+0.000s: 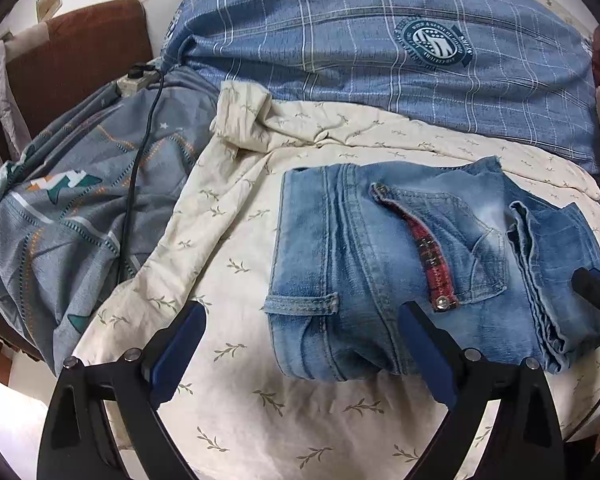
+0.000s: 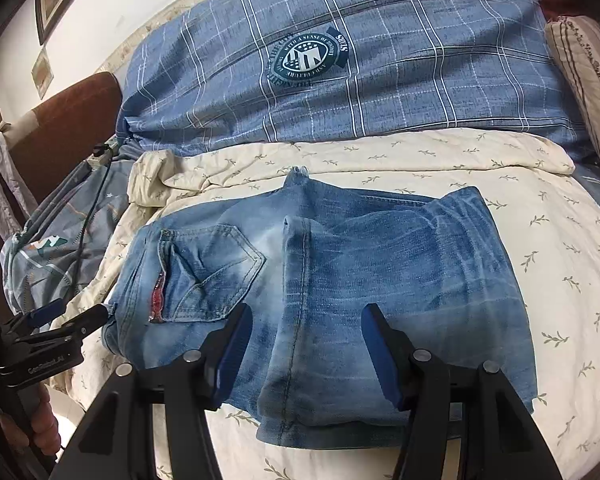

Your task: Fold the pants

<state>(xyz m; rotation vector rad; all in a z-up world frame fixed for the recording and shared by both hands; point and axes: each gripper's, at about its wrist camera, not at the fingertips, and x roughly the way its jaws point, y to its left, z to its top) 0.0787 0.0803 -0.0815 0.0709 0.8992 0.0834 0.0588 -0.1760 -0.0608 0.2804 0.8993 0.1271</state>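
A: Report the state of the left gripper point(image 1: 300, 344).

B: Its blue-padded fingers point(image 1: 180, 344) stand wide apart. Nothing lies between the pads. The left finger sits over the cream bed sheet point(image 1: 228, 400); the right finger overlaps the near edge of the jeans point(image 1: 380, 260) in the left wrist view. Contact cannot be confirmed.

A: And the right gripper point(image 2: 306, 354)?

B: Fingers point(image 2: 384, 356) apart, pads bare, no cloth pinched. Both fingers hang over the near part of the jeans point(image 2: 340, 280). Whether they touch the denim cannot be told.

A: Position of the jeans?

B: Folded into a compact rectangular stack, lying flat on the cream leaf-print sheet in the middle of the bed. A back pocket point(image 2: 208, 272) with a red plaid trim strip point(image 1: 432, 260) faces up. A belt loop point(image 1: 300, 304) shows at the waistband edge.

A: Surroundings?

B: Behind the jeans lies a blue checked duvet point(image 2: 380, 92) bearing a round green emblem point(image 2: 304, 58). Left of the sheet lies a grey patterned cover point(image 1: 60, 220), with a black cable point(image 1: 140, 160) running across it to a power strip point(image 1: 134, 82). A brown headboard point(image 1: 80, 64) stands beyond. A striped floral pillow point(image 2: 588, 92) sits at the far right.
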